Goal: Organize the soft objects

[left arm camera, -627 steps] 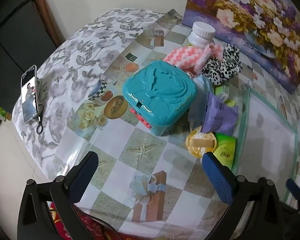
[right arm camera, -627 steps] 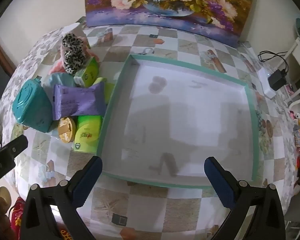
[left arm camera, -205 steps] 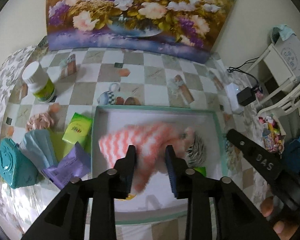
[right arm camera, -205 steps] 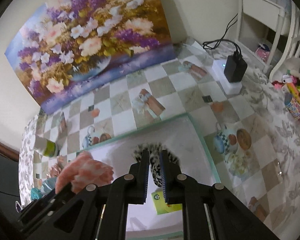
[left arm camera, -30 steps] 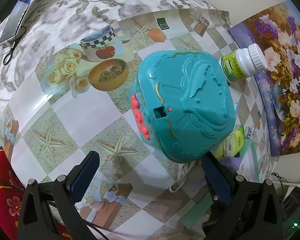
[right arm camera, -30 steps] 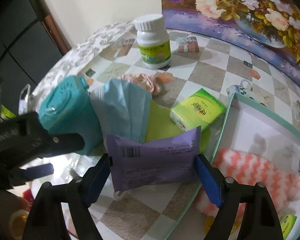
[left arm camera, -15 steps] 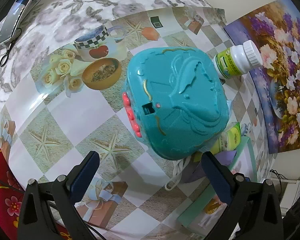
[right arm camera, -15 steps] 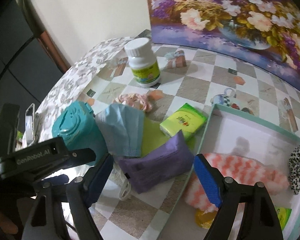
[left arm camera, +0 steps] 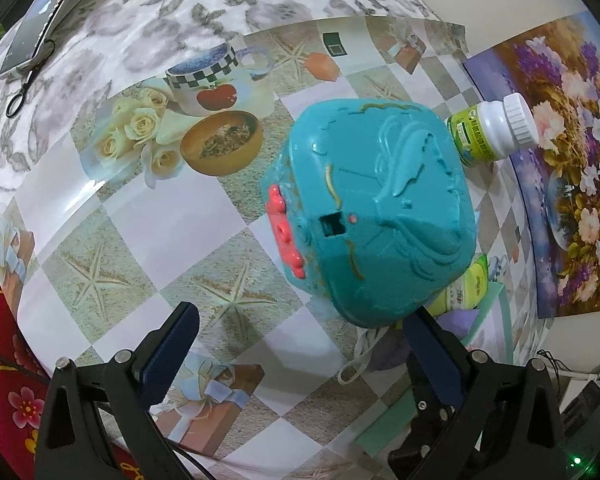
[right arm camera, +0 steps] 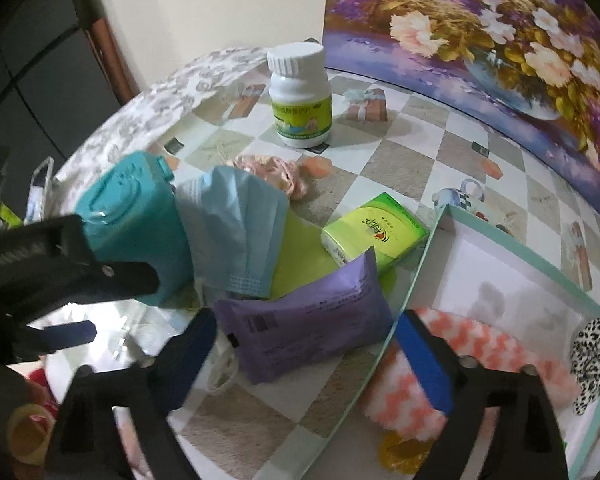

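A purple soft pack point(right arm camera: 308, 332) lies on the tablecloth between the fingers of my right gripper point(right arm camera: 306, 360), whose jaws are opening; the pads stand just off its ends. Behind it lie a blue face mask point(right arm camera: 236, 232), a pink scrunchie point(right arm camera: 272, 172) and a green tissue pack point(right arm camera: 376, 232). The teal-rimmed tray point(right arm camera: 420, 260) to the right holds a pink-and-white fluffy cloth point(right arm camera: 488, 344) and a leopard scrunchie point(right arm camera: 592, 348). My left gripper point(left arm camera: 300, 354) hangs open over the tablecloth, in front of a teal plastic box point(left arm camera: 372, 216), with nothing between its fingers.
A white pill bottle point(right arm camera: 300, 100) stands at the back near the flower painting point(right arm camera: 500, 40). The teal box point(right arm camera: 136, 232) sits left of the mask. A yellow-green sheet point(right arm camera: 300, 256) lies under the packs. A phone point(left arm camera: 40, 32) rests at the table's far edge.
The right gripper pulled back from the purple pack, then came in close around it again, with its jaws now wider. The left gripper has stayed put.
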Demonstrator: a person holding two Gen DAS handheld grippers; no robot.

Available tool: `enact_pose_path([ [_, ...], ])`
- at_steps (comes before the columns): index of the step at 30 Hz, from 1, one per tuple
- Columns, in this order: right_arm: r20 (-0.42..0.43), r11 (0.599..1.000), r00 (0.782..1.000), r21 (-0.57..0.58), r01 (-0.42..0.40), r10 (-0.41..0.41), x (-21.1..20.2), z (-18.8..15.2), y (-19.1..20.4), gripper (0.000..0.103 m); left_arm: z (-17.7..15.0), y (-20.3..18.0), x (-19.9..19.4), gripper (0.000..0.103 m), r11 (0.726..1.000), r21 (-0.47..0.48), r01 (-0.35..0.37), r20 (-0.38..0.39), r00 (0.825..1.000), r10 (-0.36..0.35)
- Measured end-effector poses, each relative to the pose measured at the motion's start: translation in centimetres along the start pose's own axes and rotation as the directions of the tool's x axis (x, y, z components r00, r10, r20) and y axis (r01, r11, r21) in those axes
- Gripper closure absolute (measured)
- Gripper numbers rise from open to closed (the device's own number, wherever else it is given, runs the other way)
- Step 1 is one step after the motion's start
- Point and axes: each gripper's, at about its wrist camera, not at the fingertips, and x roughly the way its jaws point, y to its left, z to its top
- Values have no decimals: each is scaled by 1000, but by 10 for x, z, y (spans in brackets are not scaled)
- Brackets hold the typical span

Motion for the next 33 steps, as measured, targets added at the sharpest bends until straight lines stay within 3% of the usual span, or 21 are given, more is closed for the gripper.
enact_pose_path([
  [9, -14, 996, 999, -78, 42, -43, 15, 2, 7, 0, 1, 9, 1, 2, 1000, -18, -6, -9, 1000, 6],
  [17, 32, 988, 998, -140, 60, -56, 12, 8, 16, 0, 2, 10, 3, 2, 1000, -26, -4, -12, 1000, 3],
  [24, -13, 984, 998, -164, 66, -69, 24, 4, 21, 0, 2, 10, 4, 2, 1000, -29, -2, -19, 1000, 1],
  [29, -57, 983, 997, -179, 46, -57, 34, -1, 24, 2, 1, 7, 6, 2, 1000, -31, 2, -21, 1000, -3],
  [33, -65, 984, 996, -170, 43, -55, 35, -3, 19, 11, 1, 7, 6, 2, 999, -35, 8, -25, 1000, -9],
])
